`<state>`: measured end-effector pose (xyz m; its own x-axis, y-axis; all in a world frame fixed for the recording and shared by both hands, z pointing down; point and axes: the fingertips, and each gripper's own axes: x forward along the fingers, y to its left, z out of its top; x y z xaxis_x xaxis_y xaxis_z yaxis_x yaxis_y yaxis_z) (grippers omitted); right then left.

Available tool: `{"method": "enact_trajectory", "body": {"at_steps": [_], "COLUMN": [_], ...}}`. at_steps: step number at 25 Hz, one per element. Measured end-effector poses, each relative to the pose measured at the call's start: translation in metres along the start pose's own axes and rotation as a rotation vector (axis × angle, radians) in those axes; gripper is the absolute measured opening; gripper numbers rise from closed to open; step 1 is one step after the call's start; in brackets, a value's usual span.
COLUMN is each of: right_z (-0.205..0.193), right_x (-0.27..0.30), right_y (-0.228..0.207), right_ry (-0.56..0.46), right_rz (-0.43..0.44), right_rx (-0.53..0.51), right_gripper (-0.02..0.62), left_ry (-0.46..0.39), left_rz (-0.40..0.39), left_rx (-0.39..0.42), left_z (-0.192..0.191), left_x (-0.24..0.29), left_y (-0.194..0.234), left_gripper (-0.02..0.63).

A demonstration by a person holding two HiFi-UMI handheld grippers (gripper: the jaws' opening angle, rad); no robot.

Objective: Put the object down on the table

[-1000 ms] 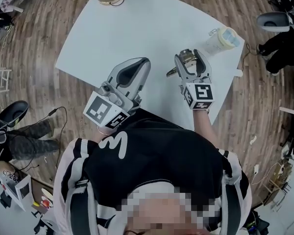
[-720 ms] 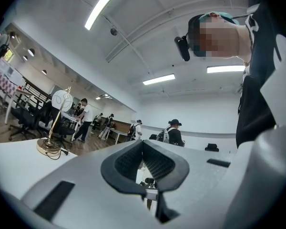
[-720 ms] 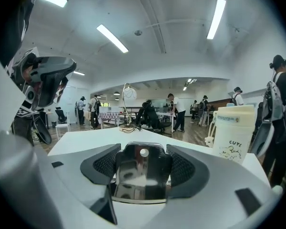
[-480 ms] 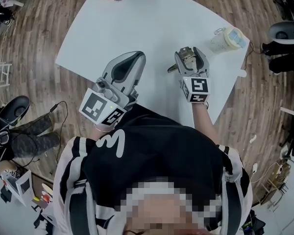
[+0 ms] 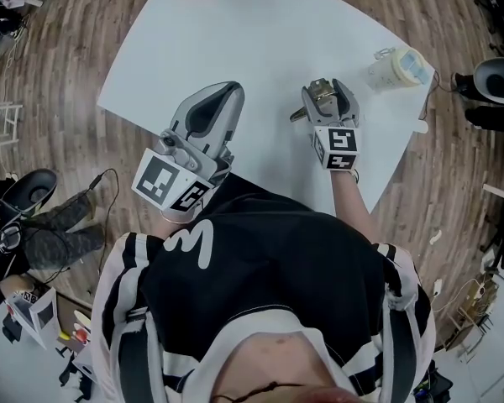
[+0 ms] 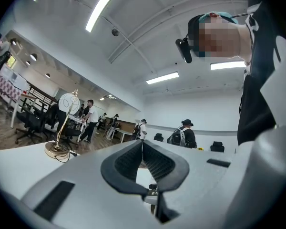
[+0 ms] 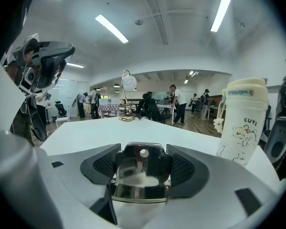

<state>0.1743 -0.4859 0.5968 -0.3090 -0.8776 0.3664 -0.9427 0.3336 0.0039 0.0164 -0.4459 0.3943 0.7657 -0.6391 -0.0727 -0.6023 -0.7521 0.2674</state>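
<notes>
Between right gripper [image 5: 326, 96] jaws, one metal object [image 7: 139, 175]

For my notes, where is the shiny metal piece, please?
In the right gripper view, the shiny metal piece with a round hole is clamped in the right gripper, over the white table, left of the cream lidded cup.

We read "CUT", its end unclear, on the cream cup [image 7: 243, 123], and a white "3" on the black shirt [image 5: 269, 267].

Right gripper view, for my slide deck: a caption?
Right gripper clamps a shiny metal piece; white table ahead, cream cup at right.
</notes>
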Motion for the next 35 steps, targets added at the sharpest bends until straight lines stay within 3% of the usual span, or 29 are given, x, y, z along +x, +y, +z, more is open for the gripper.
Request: {"method": "enact_trajectory", "body": {"at_steps": [11, 35], "right_z": [-0.012, -0.029], "right_x": [0.007, 0.024], "right_y": [0.004, 0.003], "right_ry": [0.038, 0.134], "right_rz": [-0.001, -0.007], "right_rx": [-0.040, -0.013], "right_gripper": [0.295, 0.295], "left_ry": [-0.002, -0.016], "left_rz": [0.006, 0.000], "left_rx": [0.009, -0.009], "left_z": [0.006, 0.004], "left_x": [-0.002, -0.002], "left_y": [0.007, 0.006], "left_gripper": [0.009, 0.009]}}
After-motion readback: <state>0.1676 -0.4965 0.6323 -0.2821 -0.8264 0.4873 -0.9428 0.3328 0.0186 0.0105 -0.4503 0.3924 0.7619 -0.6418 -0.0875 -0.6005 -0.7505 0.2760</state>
